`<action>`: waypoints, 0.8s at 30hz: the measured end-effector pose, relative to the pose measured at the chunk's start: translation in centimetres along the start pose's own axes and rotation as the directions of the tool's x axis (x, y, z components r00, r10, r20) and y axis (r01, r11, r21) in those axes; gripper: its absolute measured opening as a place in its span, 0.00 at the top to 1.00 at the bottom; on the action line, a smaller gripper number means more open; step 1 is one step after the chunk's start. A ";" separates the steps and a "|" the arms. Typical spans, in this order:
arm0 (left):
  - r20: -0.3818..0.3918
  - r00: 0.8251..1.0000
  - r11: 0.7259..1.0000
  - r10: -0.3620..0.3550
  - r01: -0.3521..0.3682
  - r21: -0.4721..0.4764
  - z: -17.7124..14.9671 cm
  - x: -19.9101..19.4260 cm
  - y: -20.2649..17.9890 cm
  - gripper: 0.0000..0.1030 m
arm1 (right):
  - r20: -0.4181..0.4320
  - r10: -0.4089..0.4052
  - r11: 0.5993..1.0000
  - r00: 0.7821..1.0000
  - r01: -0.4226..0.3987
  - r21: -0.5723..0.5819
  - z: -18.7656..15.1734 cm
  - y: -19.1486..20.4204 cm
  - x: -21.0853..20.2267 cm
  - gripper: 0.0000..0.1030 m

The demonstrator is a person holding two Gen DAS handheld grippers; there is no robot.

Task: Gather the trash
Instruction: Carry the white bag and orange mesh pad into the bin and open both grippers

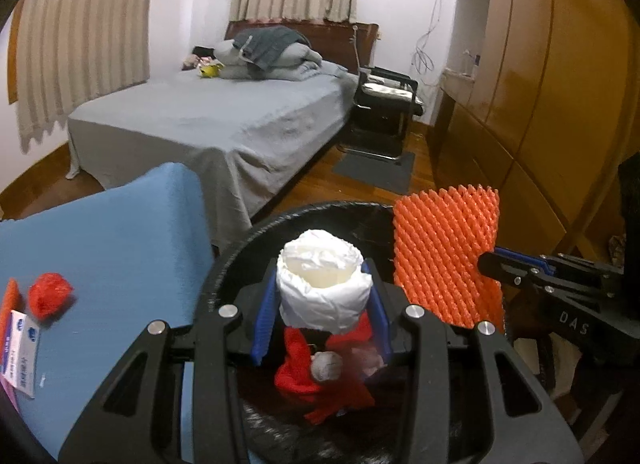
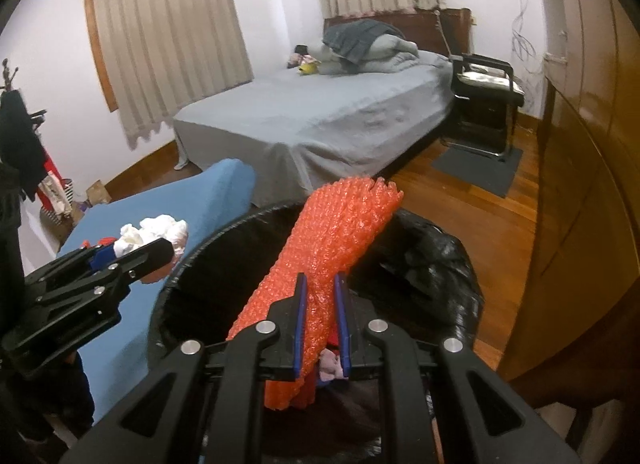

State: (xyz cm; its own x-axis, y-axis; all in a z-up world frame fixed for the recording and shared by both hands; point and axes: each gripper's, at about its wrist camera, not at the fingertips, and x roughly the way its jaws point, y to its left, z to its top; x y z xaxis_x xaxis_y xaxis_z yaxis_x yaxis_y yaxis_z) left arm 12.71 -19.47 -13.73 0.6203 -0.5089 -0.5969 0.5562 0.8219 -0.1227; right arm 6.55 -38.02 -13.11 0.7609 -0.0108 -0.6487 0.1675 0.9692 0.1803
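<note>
**A:** How many pieces of trash, and who has what?

**B:** Two in hand. The left gripper (image 1: 322,304) is clamped on one crumpled white paper wad (image 1: 324,284), blue pads pressed to both sides. The right gripper (image 2: 322,324) is pinched nearly closed on one orange foam net sleeve (image 2: 332,248), which sticks up and away from the fingers. Both are held over the single black-lined trash bin (image 1: 224,264).

**A:** Anything in the bin already?

**B:** Red scraps (image 1: 304,368) and a small grey ball (image 1: 326,366) lie inside, below the paper wad.

**A:** What remains on the table?

**B:** On the blue table (image 1: 112,248), at the left: one red crumpled net (image 1: 50,294), one small printed box (image 1: 20,356) at the near left edge, and an orange strip beside it, cut off by the frame.

**A:** Edges and room to move?

**B:** The bin's rim sits just beside the table's right edge. The net sleeve hangs at the rim's right side in the left wrist view, near the wooden wardrobe (image 1: 540,103). Beyond the bin, open wood floor (image 2: 460,203) runs to one bed (image 2: 320,119), one black chair (image 2: 486,95) and one grey mat (image 2: 480,163).
</note>
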 end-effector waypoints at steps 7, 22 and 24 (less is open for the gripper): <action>-0.029 0.999 0.999 -0.035 0.035 0.001 0.0 1.7 -0.6 0.61 | -0.018 -0.019 1.000 1.000 0.019 0.022 -0.6 -1.3 0.5 0.87; 0.011 1.000 1.000 0.006 -0.006 -0.006 0.8 0.7 0.5 0.29 | -0.019 -0.042 0.999 0.999 0.043 0.024 -1.0 -1.3 0.3 0.56; 0.025 0.999 0.999 0.036 -0.036 0.003 0.8 -0.2 1.1 0.24 | -0.006 -0.043 0.999 0.999 0.043 0.020 -0.8 -0.9 -0.1 0.46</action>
State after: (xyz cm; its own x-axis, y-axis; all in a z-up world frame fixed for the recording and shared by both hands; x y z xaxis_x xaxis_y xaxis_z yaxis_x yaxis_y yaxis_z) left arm 13.63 -18.63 -13.11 0.6536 -0.4853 -0.5808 0.5350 0.8390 -0.0989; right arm 5.87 -38.68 -13.81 0.7491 -0.0505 -0.6605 0.2121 0.9629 0.1669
